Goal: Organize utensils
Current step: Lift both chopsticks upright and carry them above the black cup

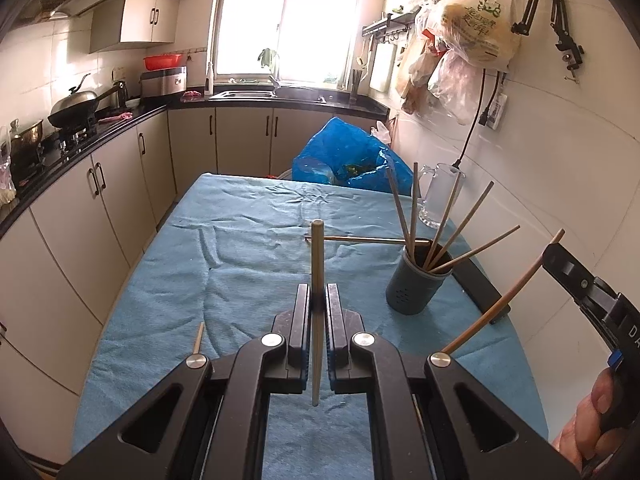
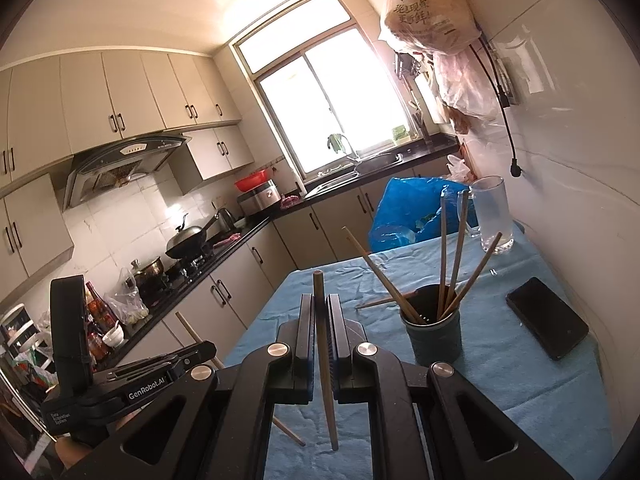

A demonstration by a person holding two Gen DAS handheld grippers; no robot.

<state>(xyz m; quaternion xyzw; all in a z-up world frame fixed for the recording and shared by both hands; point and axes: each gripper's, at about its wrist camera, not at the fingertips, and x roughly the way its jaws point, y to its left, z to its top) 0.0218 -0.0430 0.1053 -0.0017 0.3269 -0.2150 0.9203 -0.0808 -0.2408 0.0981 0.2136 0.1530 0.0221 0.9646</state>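
Two chopsticks in play, one per gripper. Left gripper (image 1: 318, 300) clamped tight on a chopstick (image 1: 317, 264) standing nearly upright between the pads, top end well above the fingers, bottom end hanging below them over the blue cloth (image 1: 240, 248). Right gripper (image 2: 320, 312) likewise shut on its own chopstick (image 2: 322, 344), slightly tilted, lower tip dangling above the cloth. Target most likely the dark holder (image 2: 434, 336) near the right edge of the table, already bristling with several chopsticks (image 2: 442, 256) fanned out at loose angles. One stray chopstick (image 1: 360, 239) lying flat on the cloth just behind the holder, apparently yet to be collected. Main risk: a collision on the way in, since splayed sticks crowd the holder's mouth and a lowered tip could strike one, lever it out, or tip the whole cup. Second risk: slipping, given thin round wood pinched at a single point, so any knock could pivot the stick or let it slide through. Third: crowding between the two grippers if both approach the same small opening together. Also worth minding: a glass mug (image 2: 492, 216) and a phone (image 2: 548, 328) close to the holder on the right, within reach of a careless swing. Safer one stick at a time, steep and from above.
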